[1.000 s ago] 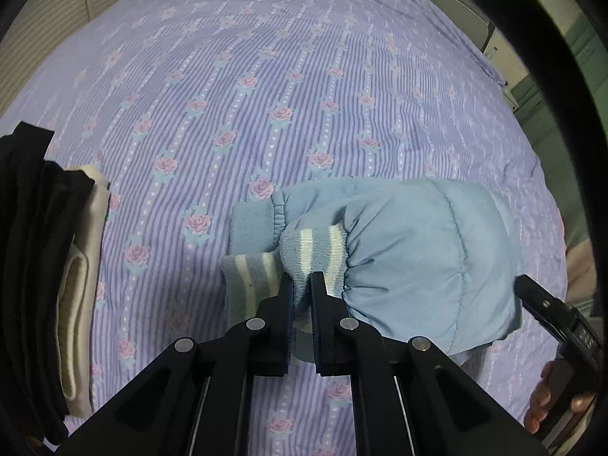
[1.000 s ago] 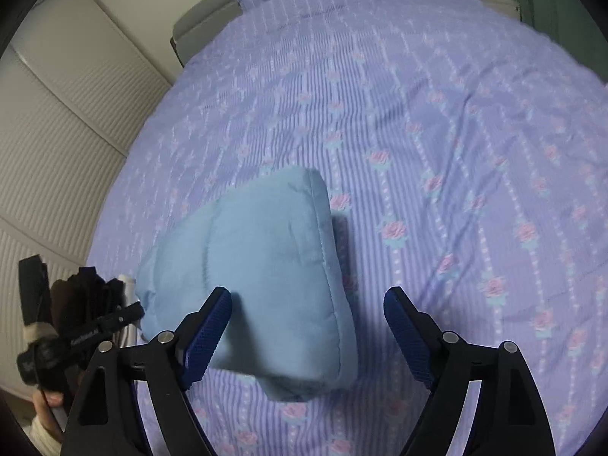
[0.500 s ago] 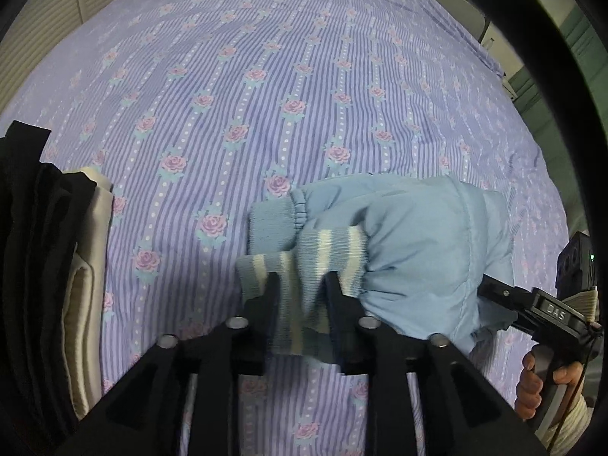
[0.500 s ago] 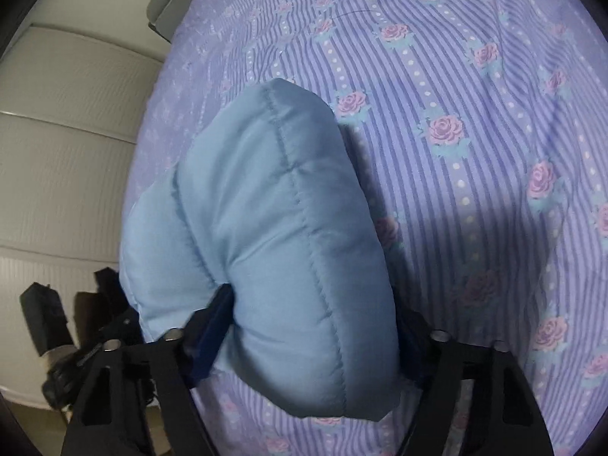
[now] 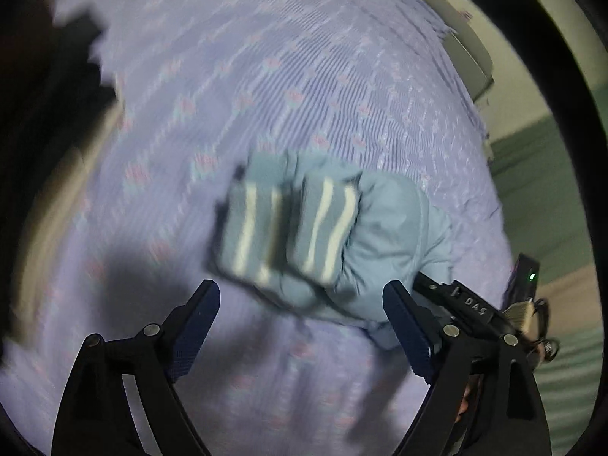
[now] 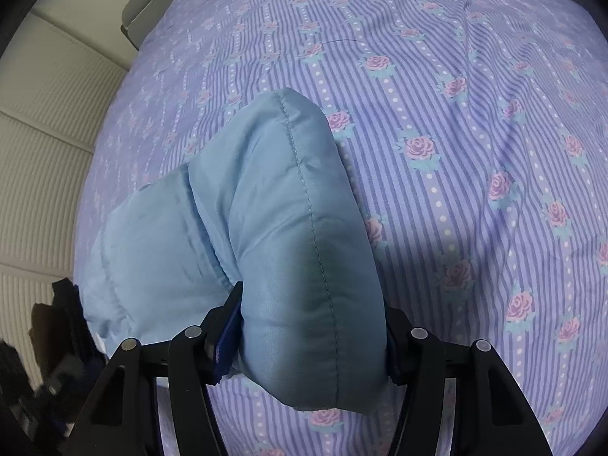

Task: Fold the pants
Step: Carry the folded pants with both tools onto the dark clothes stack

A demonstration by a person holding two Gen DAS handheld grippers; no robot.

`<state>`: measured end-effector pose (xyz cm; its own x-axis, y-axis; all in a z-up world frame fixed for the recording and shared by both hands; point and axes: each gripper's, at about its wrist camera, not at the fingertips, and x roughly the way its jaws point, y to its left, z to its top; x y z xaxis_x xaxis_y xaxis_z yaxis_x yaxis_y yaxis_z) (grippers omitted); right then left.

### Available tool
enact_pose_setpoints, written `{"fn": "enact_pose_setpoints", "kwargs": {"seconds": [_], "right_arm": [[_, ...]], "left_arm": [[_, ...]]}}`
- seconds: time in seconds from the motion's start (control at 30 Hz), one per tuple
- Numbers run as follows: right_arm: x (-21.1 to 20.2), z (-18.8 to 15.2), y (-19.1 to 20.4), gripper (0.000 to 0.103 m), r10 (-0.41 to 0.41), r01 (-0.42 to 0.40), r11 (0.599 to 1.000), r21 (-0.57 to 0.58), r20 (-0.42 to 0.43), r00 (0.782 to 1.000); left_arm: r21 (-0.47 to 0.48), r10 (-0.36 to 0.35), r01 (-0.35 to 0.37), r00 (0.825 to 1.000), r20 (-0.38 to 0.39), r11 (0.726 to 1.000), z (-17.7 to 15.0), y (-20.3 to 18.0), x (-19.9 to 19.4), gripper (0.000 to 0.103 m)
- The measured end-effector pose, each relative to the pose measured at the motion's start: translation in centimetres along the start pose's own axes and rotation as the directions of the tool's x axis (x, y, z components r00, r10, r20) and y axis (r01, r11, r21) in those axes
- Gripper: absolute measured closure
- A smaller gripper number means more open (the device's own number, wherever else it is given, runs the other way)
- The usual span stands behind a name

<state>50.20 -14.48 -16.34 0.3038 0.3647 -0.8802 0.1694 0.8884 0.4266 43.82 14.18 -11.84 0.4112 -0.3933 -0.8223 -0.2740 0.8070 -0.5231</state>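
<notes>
The light blue padded pants lie folded into a thick bundle on the bed. My right gripper is shut on the near end of the bundle. In the left wrist view, which is blurred, the pants show their striped knit cuffs facing me. My left gripper is open and empty, just short of the cuffs. The right gripper's body shows at the right of that view.
The bed has a purple striped sheet with roses. A dark stack of folded clothes lies at the left edge of the bed. A ribbed white wall panel and the bed frame bound the bed.
My left gripper let go of the striped cuffs, opened wide and drew back. My right gripper moved in and closed around the near end of the pants bundle.
</notes>
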Motion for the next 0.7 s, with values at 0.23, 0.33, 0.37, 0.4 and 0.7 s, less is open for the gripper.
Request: {"fn": "enact_pose_setpoints", "kwargs": {"seconds": [0.23, 0.33, 0.37, 0.4, 0.7], "right_arm": [[0.0, 0.2, -1.0, 0.043, 0.009, -0.009, 1.000, 0.000, -0.001, 1.000], [0.0, 0.1, -1.3, 0.043, 0.008, -0.008, 1.000, 0.004, 0.001, 1.000], [0.1, 0.2, -1.3, 0.043, 0.006, -0.007, 1.000, 0.004, 0.002, 1.000], [0.1, 0.2, -1.2, 0.042, 0.007, -0.007, 1.000, 0.005, 0.002, 1.000], [0.3, 0.4, -1.6, 0.041, 0.015, -0.015, 1.000, 0.006, 0.003, 1.000]], "left_arm": [[-0.178, -0.102, 0.109, 0.994, 0.048, 0.978, -0.7, 1.0, 2.8, 0.013], [-0.163, -0.096, 0.100, 0.995, 0.035, 0.982, -0.4, 0.9, 4.4, 0.013], [-0.158, -0.093, 0.098, 0.995, 0.037, 0.983, -0.3, 1.1, 4.6, 0.013], [-0.154, -0.094, 0.099, 0.995, 0.040, 0.983, 0.0, 1.2, 4.9, 0.011], [-0.203, -0.151, 0.149, 0.989, 0.009, 0.968, 2.2, 4.0, 8.5, 0.003]]}}
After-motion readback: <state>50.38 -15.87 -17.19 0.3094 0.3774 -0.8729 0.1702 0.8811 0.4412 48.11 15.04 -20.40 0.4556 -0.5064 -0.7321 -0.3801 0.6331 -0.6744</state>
